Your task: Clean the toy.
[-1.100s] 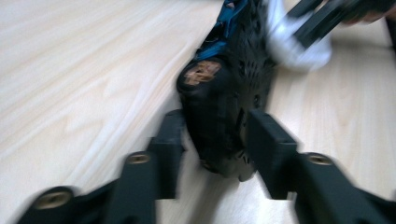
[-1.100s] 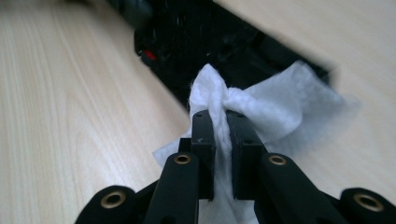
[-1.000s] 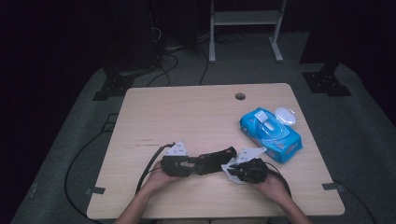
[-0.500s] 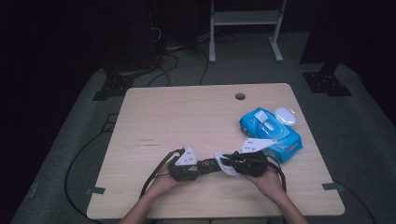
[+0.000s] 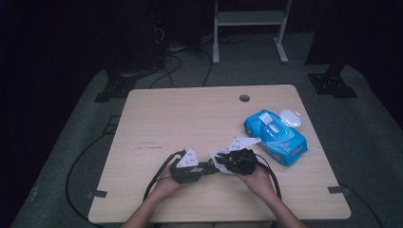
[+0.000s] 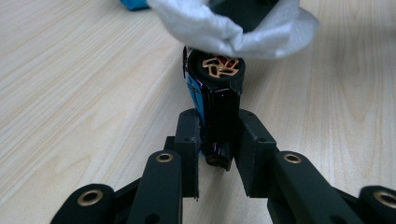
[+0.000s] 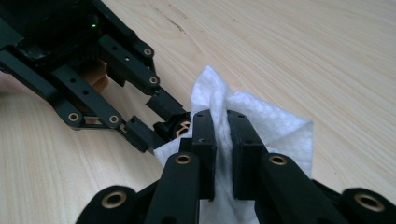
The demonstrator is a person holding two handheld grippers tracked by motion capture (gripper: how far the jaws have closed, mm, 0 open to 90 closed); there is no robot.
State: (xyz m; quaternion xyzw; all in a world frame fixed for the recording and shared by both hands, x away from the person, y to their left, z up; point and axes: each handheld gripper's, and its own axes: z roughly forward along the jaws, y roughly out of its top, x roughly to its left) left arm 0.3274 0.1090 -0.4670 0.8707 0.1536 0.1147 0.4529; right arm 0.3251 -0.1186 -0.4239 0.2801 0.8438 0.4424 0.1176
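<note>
Grippers meet near the front edge of the table [image 5: 157,118]: the left gripper [image 6: 218,140] is clamped on a small dark toy car [image 6: 219,98] with a gold-spoked wheel, held just above the wood. The right gripper [image 7: 222,140] pinches a white wipe [image 7: 261,121], narrow jaws closed on its folds, the wipe draped against the car's far end. Blue wipes pack [image 5: 275,137] lies at the right, lid open.

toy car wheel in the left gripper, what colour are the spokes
Gold spokes on the black wheel, clearest in the left gripper view.
</note>
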